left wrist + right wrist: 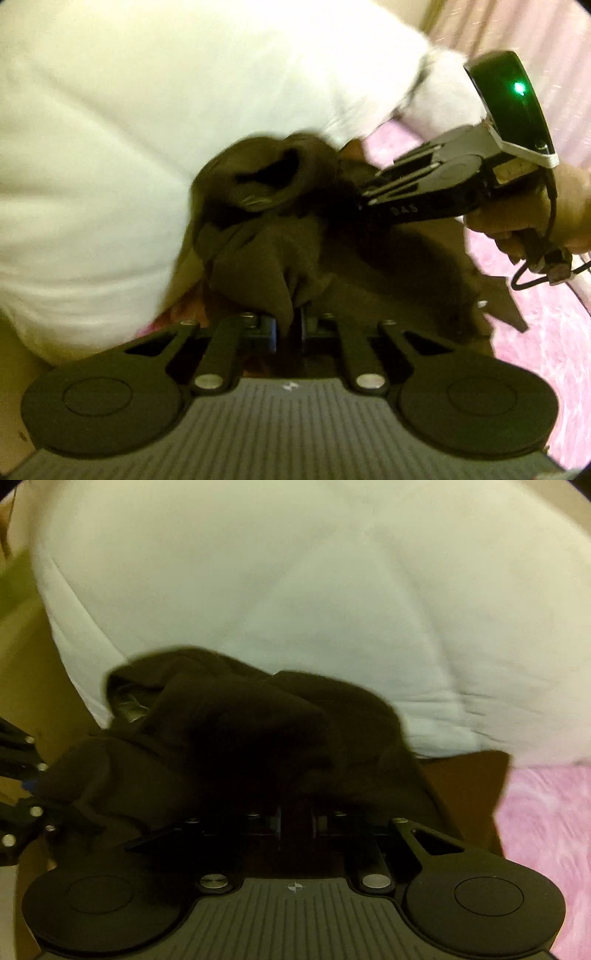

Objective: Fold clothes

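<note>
The left tool (290, 321) is closed on a fold of the dark garment (258, 251); in the left wrist view a pleat of brown cloth drops straight between the two pads, which stand almost together. Its fingertips are buried in the fabric, so the exact point of contact is hidden.

The right tool (295, 818) is also drawn nearly closed. In its own view the garment (240, 738) lies heaped over the pads and covers them in shadow, so the grip itself is hard to make out there. In the left wrist view the right tool (354, 192) comes in from the right with its tips sunk into the cloth near a rounded opening in the garment, perhaps a neck or cuff; blur keeps that uncertain. A hand (517, 218) wraps its handle, and a black housing with a green light (520, 88) sits on top.

The garment is bunched between the two tools, crumpled, with no clear outline; its lower right edge trails over a pink, mottled surface (546, 332). Behind and above it a large white cloth (166, 129) fills most of both views, smeared by motion. Whether that is clothing worn by the person or another item cannot be told. At the left edge of the right wrist view, parts of the left tool's linkage (22, 775) are cut off by the frame.
</note>
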`<state>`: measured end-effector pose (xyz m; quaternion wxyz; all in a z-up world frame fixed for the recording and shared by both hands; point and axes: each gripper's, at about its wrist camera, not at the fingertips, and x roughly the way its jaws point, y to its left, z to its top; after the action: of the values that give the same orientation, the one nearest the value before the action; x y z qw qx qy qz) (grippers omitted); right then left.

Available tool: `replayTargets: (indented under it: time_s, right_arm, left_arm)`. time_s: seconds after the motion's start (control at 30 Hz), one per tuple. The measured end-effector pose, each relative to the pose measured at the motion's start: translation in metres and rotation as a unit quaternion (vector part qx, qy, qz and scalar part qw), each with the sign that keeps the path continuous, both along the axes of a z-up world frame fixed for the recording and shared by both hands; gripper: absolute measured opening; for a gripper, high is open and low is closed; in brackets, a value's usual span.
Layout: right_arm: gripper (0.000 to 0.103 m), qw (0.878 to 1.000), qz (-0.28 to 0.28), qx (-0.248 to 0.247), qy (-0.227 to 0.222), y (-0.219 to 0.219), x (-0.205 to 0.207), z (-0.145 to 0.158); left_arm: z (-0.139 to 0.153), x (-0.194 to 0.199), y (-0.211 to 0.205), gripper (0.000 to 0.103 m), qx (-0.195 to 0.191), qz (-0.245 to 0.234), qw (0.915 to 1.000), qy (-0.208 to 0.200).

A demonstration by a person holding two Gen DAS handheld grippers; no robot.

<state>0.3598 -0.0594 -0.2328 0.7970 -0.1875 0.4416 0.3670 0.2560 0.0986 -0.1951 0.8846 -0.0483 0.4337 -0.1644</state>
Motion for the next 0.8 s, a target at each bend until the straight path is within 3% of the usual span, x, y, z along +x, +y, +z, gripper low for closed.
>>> replayTargets:
  time_s: [0.13,0.3,0.43,0.57,0.67,0.8]
  right_arm:
    - [0.011,0.996,-0.074,0.052,-0.020,-0.071,-0.041,0.048]
    - [0.011,0.975,-0.192,0.095,-0.062,-0.184,-0.124,0.108]
    - [0.007,0.948,-0.288,0.102,-0.093,-0.285,-0.216,0.141]
    - [0.007,0.910,-0.385,0.094,-0.123,-0.387,-0.330,0.163]
    - [0.008,0.878,-0.457,0.083,-0.118,-0.467,-0.422,0.159]
    - [0.008,0.841,-0.532,0.041,-0.095,-0.552,-0.534,0.136]
  left_arm:
    - [0.053,-0.018,-0.031,0.007,-0.010,-0.075,0.9950,-0.066]
    - [0.115,-0.059,-0.111,0.007,-0.024,-0.196,0.9719,-0.127]
    - [0.148,-0.122,-0.203,0.007,-0.039,-0.299,0.9409,-0.153]
    - [0.167,-0.209,-0.304,0.006,-0.049,-0.400,0.9016,-0.156]
    - [0.166,-0.291,-0.385,0.005,-0.052,-0.465,0.8741,-0.129]
    - [0.139,-0.392,-0.481,0.008,-0.050,-0.546,0.8344,-0.056]
